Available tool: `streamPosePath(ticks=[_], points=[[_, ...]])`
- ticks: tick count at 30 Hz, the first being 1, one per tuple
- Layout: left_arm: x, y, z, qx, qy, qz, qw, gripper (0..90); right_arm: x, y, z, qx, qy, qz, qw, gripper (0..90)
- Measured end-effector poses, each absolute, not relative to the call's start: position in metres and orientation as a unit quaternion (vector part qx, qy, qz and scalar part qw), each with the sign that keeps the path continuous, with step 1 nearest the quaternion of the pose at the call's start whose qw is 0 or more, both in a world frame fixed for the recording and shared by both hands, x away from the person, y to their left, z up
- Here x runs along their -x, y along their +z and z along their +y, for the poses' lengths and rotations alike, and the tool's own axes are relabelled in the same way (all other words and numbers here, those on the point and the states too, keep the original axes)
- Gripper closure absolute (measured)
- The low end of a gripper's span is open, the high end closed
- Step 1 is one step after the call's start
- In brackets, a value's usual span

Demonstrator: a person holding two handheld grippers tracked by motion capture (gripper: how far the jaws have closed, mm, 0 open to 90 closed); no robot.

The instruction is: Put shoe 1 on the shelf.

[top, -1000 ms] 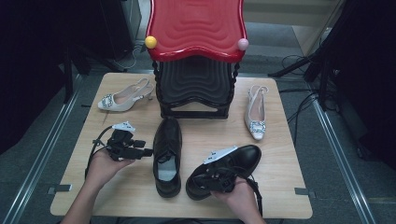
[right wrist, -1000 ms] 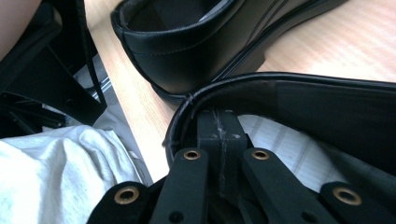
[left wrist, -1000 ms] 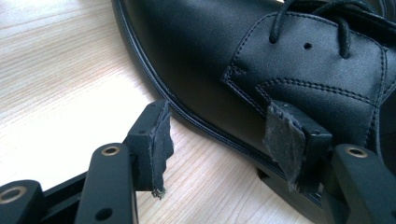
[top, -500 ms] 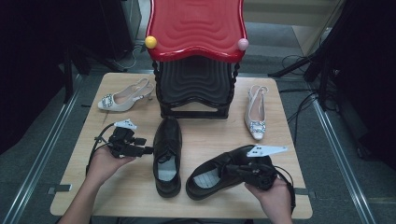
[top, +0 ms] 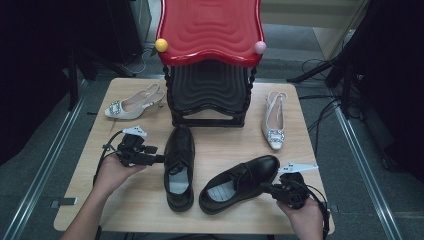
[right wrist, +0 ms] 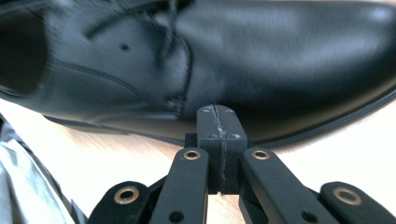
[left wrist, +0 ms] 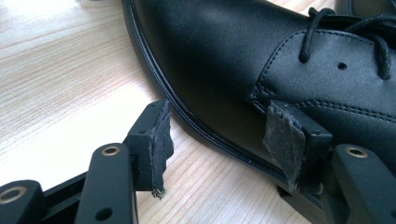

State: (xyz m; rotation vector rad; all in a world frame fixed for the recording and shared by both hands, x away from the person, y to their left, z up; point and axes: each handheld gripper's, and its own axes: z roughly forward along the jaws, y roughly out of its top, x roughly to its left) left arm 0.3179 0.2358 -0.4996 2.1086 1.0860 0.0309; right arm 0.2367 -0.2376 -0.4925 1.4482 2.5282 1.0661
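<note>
While spread at one black shoe's (left wrist: 261, 60) welt, left gripper (left wrist: 219, 140) (right gripper (right wrist: 218, 140) pressed together, beside other shoe (top: 240, 182)).

Black shoes (top: 239, 183) smooth glossy leather; table (top: 140, 200) matt wood.

Right gripper view: black shoe (right wrist: 210, 60) blurred throughout, laces smeared; toe and heel run off the picture's edges; whether the closed jaw tips touch its sole cannot be told.

Left gripper view: second black shoe (left wrist: 280, 70) cut off at the top and right edges; one pad (left wrist: 282, 142) covers part of its side.

High view: red stool (top: 210, 30) hides the far middle of the table (top: 300, 210); its top is cropped. Both forearms leave the near edge. Buckles on the pale heels (top: 131, 104) too small to read.
</note>
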Motion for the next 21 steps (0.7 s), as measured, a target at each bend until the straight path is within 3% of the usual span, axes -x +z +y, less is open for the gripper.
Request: streamPosePath(ticks=[21], points=[[-0.313, -0.497, 0.231, -0.834, 0.022, 0.415, 0.363, 41.1, -0.255, -0.505, -0.223, -0.468, 0.340, 0.815, 0.009, 90.0]])
